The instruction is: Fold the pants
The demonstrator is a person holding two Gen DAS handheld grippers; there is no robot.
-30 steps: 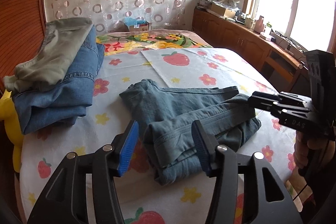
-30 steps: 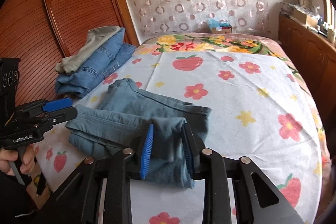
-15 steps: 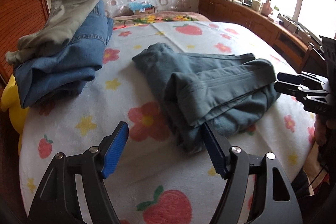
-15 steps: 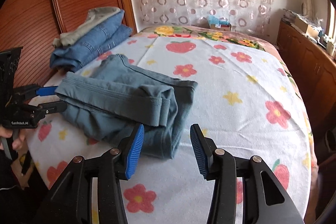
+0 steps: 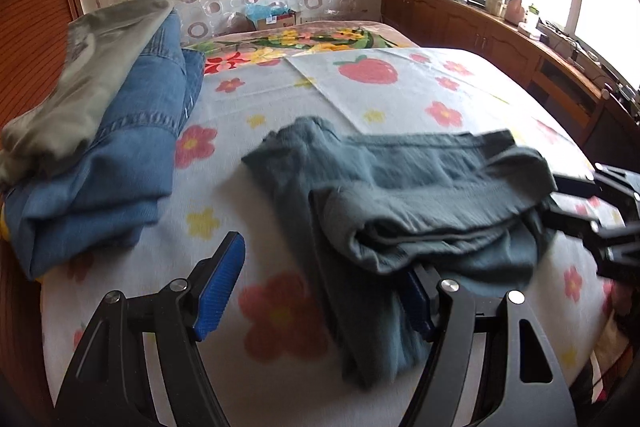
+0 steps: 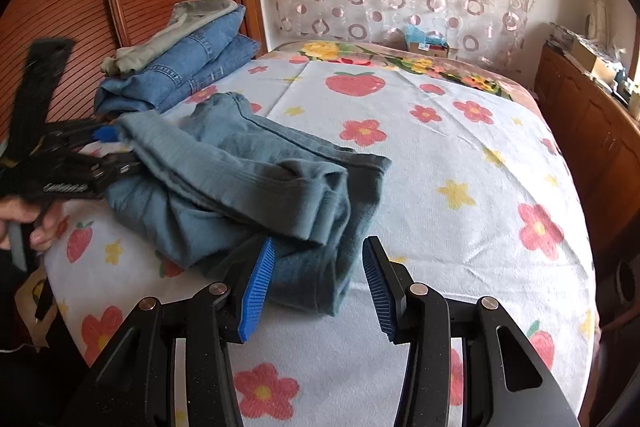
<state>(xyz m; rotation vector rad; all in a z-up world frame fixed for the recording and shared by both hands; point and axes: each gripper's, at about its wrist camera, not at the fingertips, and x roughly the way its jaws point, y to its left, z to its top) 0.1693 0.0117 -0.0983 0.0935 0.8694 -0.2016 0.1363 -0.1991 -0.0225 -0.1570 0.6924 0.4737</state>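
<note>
Right hand-held gripper (image 6: 318, 285) has just opened and sits with jaws apart at the near edge of the folded grey-blue pants (image 6: 256, 183), pads not pressing cloth; left hand-held gripper (image 5: 320, 291) has also just opened, wide apart, with the pants' near end draped over its right finger. Pants lie in a loose bundle on the floral bed (image 6: 460, 155); soft, limp, fairly heavy denim, so layers will likely sag and slide. Best hold looks like the thick folded edge or waistband, through all layers; stacked jeans (image 6: 180, 75) sit farther back.
</note>
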